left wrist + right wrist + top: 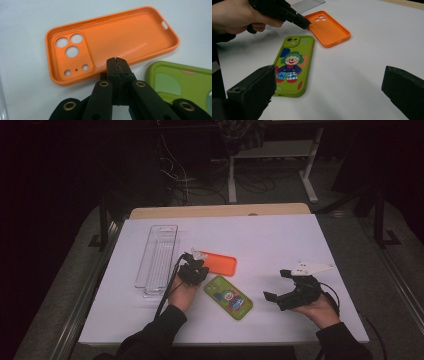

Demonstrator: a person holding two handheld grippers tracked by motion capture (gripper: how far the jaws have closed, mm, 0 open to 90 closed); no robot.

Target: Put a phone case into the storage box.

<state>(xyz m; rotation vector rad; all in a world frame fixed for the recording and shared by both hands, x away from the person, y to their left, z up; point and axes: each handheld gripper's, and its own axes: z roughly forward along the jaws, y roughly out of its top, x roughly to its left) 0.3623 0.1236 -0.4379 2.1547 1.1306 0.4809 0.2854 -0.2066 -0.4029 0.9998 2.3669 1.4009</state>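
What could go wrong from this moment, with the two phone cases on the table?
1. The left claw is shut at the orange case's near rim; a push may slide the case away rather than grip it.
2. The green case lies close beside; the claw may bump it.
3. The right claw stands open, apart from both cases, steadying nothing.

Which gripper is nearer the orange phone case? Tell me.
Left. The left gripper, jaws shut, sits at the orange case's near edge; the right gripper, jaws open, waits beyond the green case.
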